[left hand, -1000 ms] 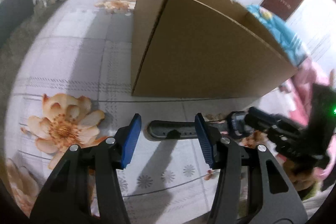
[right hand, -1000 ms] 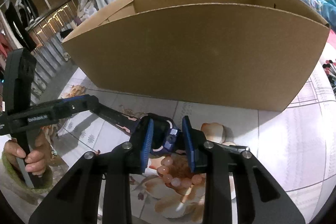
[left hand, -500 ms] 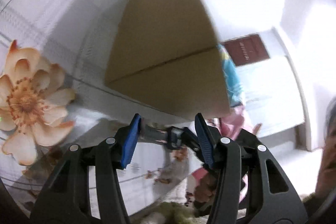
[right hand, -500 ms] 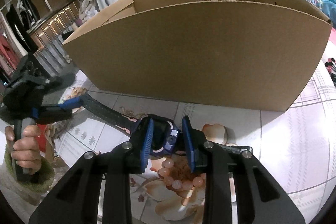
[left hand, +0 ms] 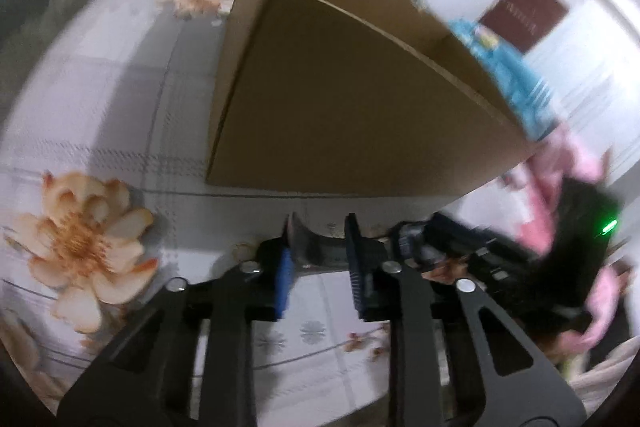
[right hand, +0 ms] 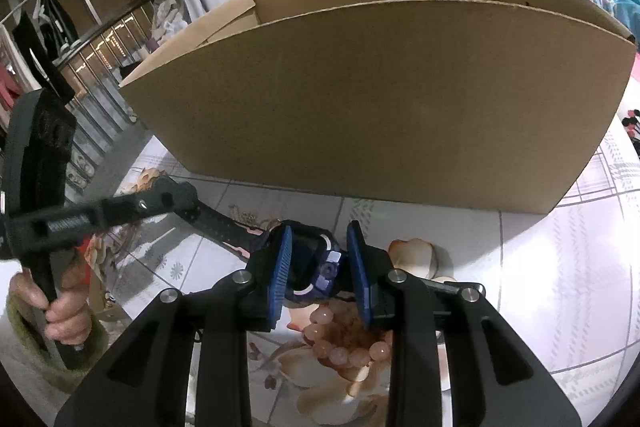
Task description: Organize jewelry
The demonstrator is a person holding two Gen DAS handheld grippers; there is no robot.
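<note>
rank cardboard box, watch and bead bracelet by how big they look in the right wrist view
1. cardboard box, by far the largest.
2. watch with its strap.
3. bead bracelet, partly hidden by the tool, so its rank against the watch is unsure.

Left wrist view: heavy motion blur throughout, worst to the right of the left gripper (left hand: 320, 259). Glare whitens the wall above the cardboard box (left hand: 352, 99). Right wrist view: sharp, evenly lit; the box throws a soft shadow toward the gripper. Fisheye bending, dark corners in both.
</note>
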